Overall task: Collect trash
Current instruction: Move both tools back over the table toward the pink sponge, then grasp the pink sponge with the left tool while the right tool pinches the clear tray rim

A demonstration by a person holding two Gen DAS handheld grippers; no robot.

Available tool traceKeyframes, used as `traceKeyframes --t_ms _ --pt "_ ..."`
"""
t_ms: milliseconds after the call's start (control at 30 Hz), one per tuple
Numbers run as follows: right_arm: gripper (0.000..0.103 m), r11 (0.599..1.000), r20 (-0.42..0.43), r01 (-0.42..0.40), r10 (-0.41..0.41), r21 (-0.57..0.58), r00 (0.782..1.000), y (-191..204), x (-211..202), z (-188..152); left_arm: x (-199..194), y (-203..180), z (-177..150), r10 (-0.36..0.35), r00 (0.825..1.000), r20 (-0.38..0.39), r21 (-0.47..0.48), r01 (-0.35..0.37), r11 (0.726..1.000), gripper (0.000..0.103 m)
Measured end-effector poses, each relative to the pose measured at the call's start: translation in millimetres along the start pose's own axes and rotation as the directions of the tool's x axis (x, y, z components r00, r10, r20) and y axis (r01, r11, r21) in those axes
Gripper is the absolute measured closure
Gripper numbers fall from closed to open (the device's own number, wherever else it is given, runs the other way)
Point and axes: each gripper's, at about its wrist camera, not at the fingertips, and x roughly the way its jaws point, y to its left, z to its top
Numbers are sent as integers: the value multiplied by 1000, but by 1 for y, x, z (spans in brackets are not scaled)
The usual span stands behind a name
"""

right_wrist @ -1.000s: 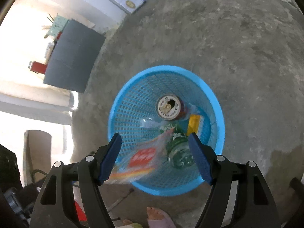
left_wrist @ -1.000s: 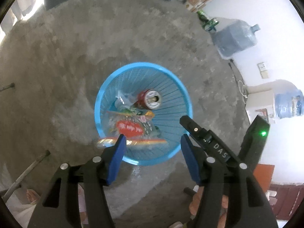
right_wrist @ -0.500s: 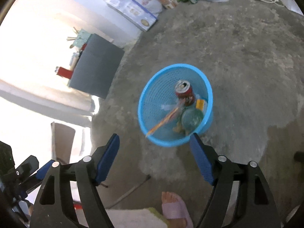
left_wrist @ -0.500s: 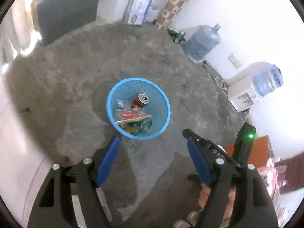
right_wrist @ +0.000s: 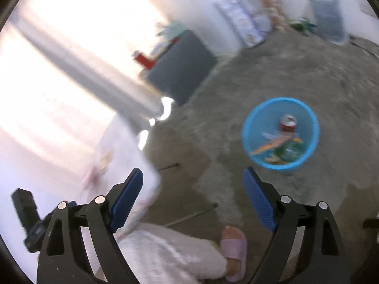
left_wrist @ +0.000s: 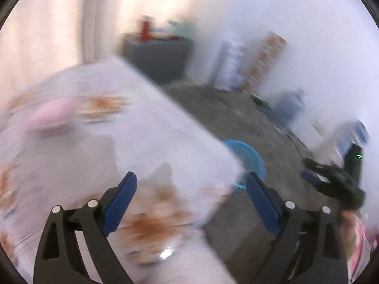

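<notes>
A blue mesh trash basket (right_wrist: pixel 246 127) stands on the concrete floor. It holds a red can (right_wrist: pixel 287 123), a green bottle, and wrappers. In the left wrist view only the basket's rim (left_wrist: pixel 254 157) shows past a table's corner. My left gripper (left_wrist: pixel 190 197) is open and empty over a table with a patterned white cloth (left_wrist: pixel 146 127). My right gripper (right_wrist: pixel 193 196) is open and empty, well short of the basket; it also shows at the right of the left wrist view (left_wrist: pixel 331 177). A blurred pink object (left_wrist: pixel 51 114) lies on the table.
The table's corner (right_wrist: pixel 132 156) is at the left. A person's foot in a pink slipper (right_wrist: pixel 233 246) stands on the floor. A dark cabinet (right_wrist: pixel 181 67), a flat box (right_wrist: pixel 241 20) and a water jug (right_wrist: pixel 327 20) line the far wall.
Both grippers have pulled up and away from the basket, which now looks smaller and off to the right. The left view has swung onto the cloth-covered table. Both frames are motion-blurred.
</notes>
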Motion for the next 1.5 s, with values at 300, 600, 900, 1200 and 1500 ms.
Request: traceKeyframes --t_ms 300,600,900,1200,1500 --pt "21 946 -223 -229 178 -231 958 162 74 -20 -65 139 -23 237 964 123 -247 -202 948 11" --pt "21 895 -409 -320 178 -310 895 291 187 -42 -78 208 -41 274 952 139 -364 -208 908 10" --pt "55 922 -432 -180 16 -342 902 325 286 -45 -88 250 -17 261 941 215 -367 -170 915 10" --pt "99 913 -483 -169 -34 -371 875 329 306 -60 -83 257 -43 249 950 186 -385 -163 908 17" --pt "102 881 -516 -230 -19 -414 857 316 245 -91 -115 229 -55 205 950 236 -307 -127 943 18"
